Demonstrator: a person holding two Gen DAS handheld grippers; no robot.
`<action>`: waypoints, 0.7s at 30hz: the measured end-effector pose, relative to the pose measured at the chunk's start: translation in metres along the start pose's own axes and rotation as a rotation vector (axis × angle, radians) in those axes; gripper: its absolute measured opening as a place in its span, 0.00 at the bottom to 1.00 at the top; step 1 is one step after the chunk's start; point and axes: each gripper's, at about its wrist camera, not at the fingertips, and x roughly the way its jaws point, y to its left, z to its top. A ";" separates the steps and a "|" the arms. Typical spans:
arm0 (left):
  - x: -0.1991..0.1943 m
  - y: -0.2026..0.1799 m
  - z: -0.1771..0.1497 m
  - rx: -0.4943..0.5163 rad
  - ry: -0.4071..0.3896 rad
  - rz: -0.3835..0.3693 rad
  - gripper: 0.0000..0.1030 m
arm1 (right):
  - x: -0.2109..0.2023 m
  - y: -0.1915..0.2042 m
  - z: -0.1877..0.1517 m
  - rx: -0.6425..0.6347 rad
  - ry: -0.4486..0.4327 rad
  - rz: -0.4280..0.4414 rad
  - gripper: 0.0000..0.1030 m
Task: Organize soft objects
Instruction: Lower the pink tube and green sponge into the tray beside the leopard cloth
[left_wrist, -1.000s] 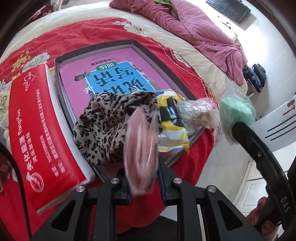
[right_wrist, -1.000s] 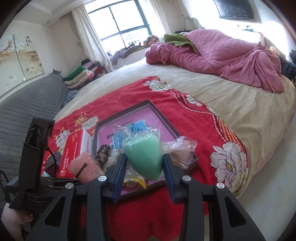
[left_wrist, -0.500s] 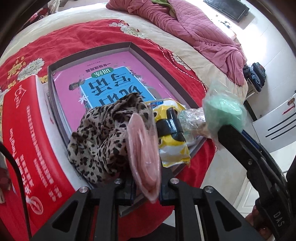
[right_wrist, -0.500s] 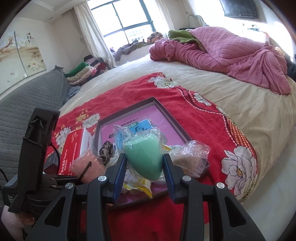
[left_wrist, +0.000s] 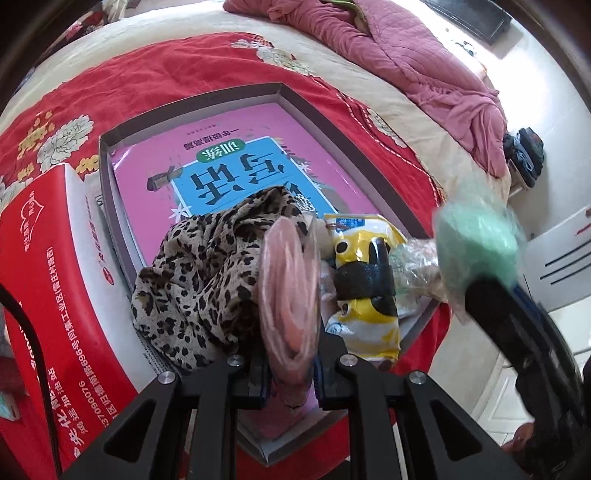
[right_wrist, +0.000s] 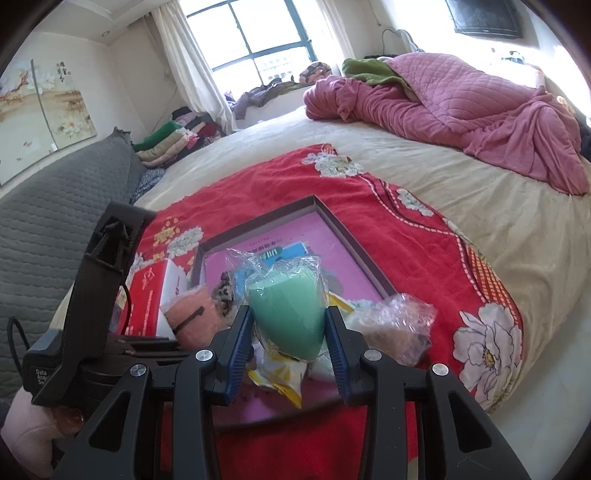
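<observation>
Over a bed, the left gripper (left_wrist: 290, 373) pinches a pink sponge (left_wrist: 290, 295) while the right gripper (right_wrist: 290, 354) clamps a green sponge (right_wrist: 286, 314); both hang above the tray (left_wrist: 369, 147), where a scarf (left_wrist: 207, 273) and packets (left_wrist: 365, 291) already lie, neither sponge yet placed.

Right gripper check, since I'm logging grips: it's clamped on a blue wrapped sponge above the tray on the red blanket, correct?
Not quite: the wrapped sponge is green, not blue. The right wrist view shows the right gripper clamped on it above the tray on the red blanket.
</observation>
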 end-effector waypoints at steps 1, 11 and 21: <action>-0.002 0.000 -0.002 -0.001 -0.006 -0.005 0.17 | 0.001 0.001 0.002 -0.004 -0.001 0.002 0.39; -0.008 -0.001 -0.010 -0.001 -0.006 -0.062 0.17 | 0.018 0.004 0.009 0.017 0.042 0.066 0.39; -0.007 -0.007 -0.012 0.030 -0.001 -0.028 0.17 | 0.038 0.001 0.014 0.019 0.134 0.085 0.40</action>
